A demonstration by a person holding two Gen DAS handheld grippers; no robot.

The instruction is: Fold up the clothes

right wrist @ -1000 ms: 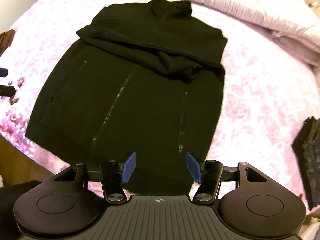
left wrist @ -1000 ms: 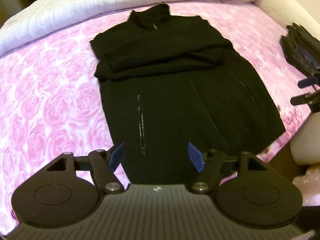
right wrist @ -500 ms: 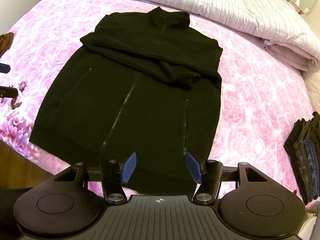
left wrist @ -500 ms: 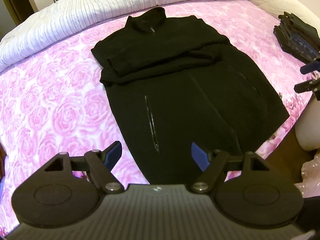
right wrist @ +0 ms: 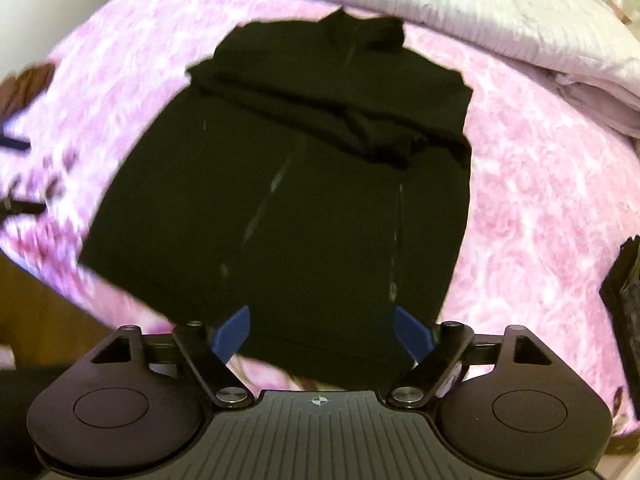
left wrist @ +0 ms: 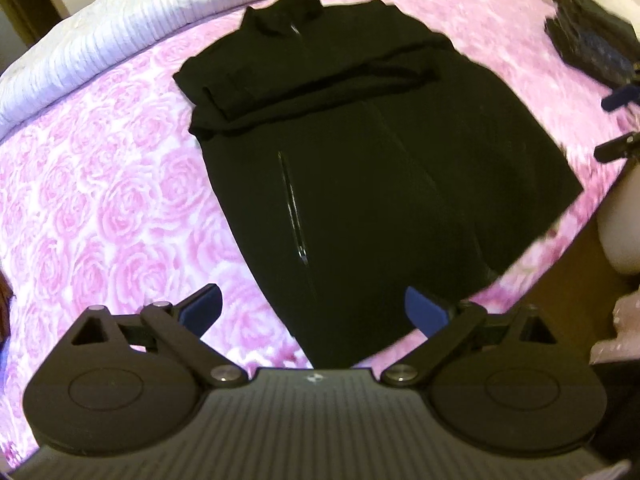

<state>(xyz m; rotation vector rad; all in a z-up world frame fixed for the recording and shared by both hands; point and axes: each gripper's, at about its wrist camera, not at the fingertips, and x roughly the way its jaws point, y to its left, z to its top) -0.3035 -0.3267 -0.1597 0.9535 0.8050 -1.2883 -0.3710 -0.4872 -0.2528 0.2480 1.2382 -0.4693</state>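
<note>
Black jacket (left wrist: 360,152) lying flat on pink bedspread (left wrist: 100,200), sleeves crossing chest. L gripper (left wrist: 312,310) and R gripper (right wrist: 320,330) hovering at jacket's hem corners, jaws wide, holding nothing — prob. lining up for hem fold.

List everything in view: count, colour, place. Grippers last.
jacket: one, black, flat on the bed, sleeves folded across the chest.
bedspread: one, pink rose print, under the jacket.
quilt: one, white, bunched along the far edge of the bed.
folded clothes: one dark stack, right of the jacket.
left gripper: one, black with blue pads, open, above the jacket's hem.
right gripper: one, black with blue pads, open, above the hem.
</note>
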